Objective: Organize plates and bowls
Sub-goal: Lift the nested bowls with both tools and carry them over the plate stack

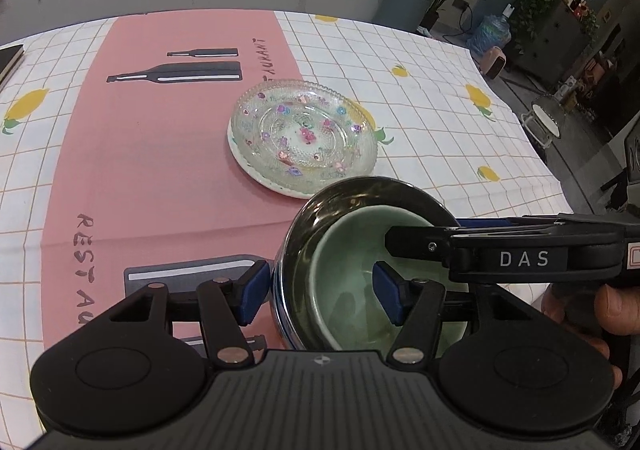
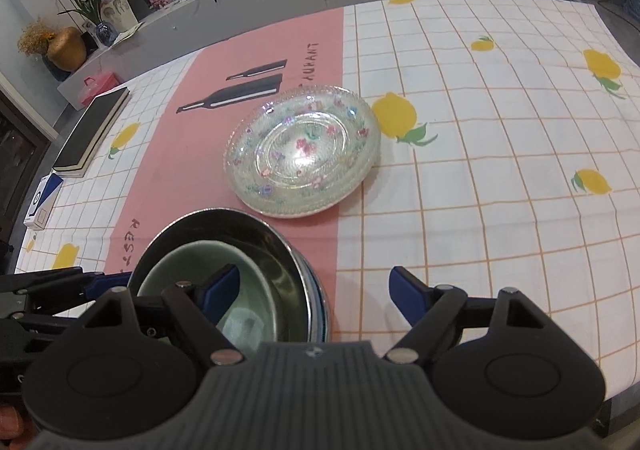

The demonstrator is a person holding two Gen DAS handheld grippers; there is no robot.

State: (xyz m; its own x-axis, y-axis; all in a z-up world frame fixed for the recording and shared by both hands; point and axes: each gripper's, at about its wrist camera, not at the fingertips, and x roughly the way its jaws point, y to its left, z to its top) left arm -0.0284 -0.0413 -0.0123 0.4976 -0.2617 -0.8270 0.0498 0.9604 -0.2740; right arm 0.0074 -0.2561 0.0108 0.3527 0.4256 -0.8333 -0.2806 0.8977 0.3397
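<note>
A green ceramic bowl [image 1: 352,290] [image 2: 240,318] sits nested in a steel bowl [image 1: 304,242] [image 2: 276,250] near the table's front; a blue-striped rim shows under the steel one. My left gripper [image 1: 320,296] is open and straddles the bowls' left wall, one pad outside the steel bowl and one inside the green bowl, with a gap to the wall. My right gripper [image 2: 314,290] is open across the right wall, its left pad inside the green bowl and its right pad well clear. Behind them a flowered glass plate [image 1: 304,130] [image 2: 304,150] lies stacked on a white plate [image 1: 256,174].
The checked lemon tablecloth [image 2: 480,130] has a pink runner [image 1: 160,154] down its middle. A dark book [image 2: 92,130], a blue and white box [image 2: 40,206] and a pink case [image 2: 98,88] lie at the left edge. A hand [image 1: 592,314] holds the right gripper.
</note>
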